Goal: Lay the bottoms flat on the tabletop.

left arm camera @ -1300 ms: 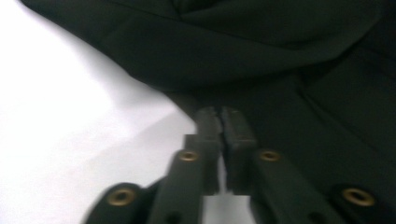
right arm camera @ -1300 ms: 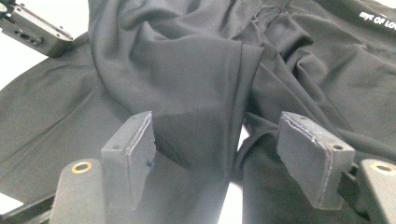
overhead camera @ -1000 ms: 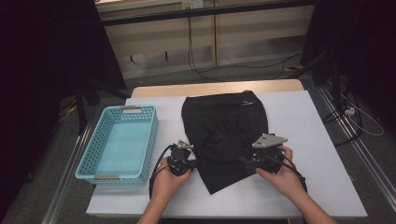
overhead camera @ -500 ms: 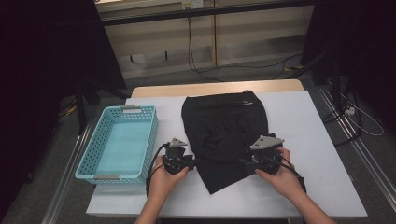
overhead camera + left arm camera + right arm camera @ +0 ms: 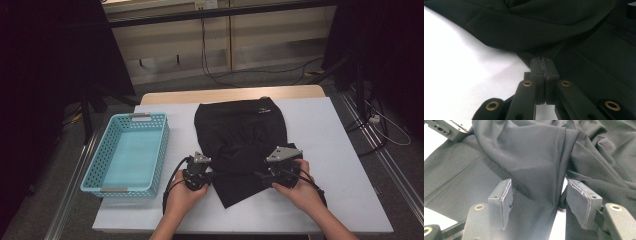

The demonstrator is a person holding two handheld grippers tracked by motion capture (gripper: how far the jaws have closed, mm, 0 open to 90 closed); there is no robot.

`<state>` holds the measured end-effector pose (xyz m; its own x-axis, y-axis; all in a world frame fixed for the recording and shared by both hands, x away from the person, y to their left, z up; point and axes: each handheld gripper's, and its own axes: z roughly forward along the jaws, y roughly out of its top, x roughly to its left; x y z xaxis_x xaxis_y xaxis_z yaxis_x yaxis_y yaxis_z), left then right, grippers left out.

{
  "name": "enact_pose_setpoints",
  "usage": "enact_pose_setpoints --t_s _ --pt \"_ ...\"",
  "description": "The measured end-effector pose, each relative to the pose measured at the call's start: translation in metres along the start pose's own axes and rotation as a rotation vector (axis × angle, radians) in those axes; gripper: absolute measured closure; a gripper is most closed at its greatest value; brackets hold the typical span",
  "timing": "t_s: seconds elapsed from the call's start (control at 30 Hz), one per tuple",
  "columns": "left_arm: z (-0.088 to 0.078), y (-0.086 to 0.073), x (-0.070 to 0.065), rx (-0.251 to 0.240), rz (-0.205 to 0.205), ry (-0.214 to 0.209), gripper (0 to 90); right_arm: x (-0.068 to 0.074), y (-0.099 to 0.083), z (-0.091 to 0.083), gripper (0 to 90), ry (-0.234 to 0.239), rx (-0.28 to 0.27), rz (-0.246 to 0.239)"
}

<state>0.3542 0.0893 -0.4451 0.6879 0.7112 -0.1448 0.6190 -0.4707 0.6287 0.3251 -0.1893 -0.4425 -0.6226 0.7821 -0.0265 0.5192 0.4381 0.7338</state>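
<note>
A black garment (image 5: 240,135) lies spread on the white table (image 5: 330,145), its lower part rumpled. My left gripper (image 5: 210,176) sits at the garment's lower left edge. Its jaws have just closed, and in the left gripper view the left gripper (image 5: 541,61) has its pads pressed together at the cloth's edge (image 5: 564,32), with no cloth visible between them. My right gripper (image 5: 260,176) is at the lower right of the garment. It has narrowed a little but is open, and in the right gripper view the right gripper (image 5: 537,192) straddles a raised fold (image 5: 534,160) without pinching it.
A light blue plastic basket (image 5: 165,145) stands on the table to the left of the garment, close to my left hand. Bare white table lies right of the garment. Cables trail on the floor beyond the far edge.
The left hand has edged slightly toward the garment's edge. The right hand and the garment lie as before.
</note>
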Motion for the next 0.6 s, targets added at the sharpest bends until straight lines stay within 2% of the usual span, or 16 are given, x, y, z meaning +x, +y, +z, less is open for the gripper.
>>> enact_pose_setpoints --t_s 0.13,0.27,0.43,0.6 --pt "-0.002 0.002 0.006 0.01 -0.033 -0.022 90.0 0.001 0.0 -0.001 37.6 0.005 -0.003 -0.001" --pt "-0.014 0.003 0.018 0.008 -0.066 -0.025 90.0 0.0 0.0 -0.003 38.0 0.007 -0.005 -0.003" --pt "-0.027 0.001 0.037 -0.024 -0.126 -0.008 90.0 0.001 -0.001 -0.003 39.4 0.02 0.0 0.001" --pt "-0.029 0.0 0.043 -0.022 -0.138 -0.004 90.0 0.01 0.001 0.002 41.2 0.064 0.006 -0.005"
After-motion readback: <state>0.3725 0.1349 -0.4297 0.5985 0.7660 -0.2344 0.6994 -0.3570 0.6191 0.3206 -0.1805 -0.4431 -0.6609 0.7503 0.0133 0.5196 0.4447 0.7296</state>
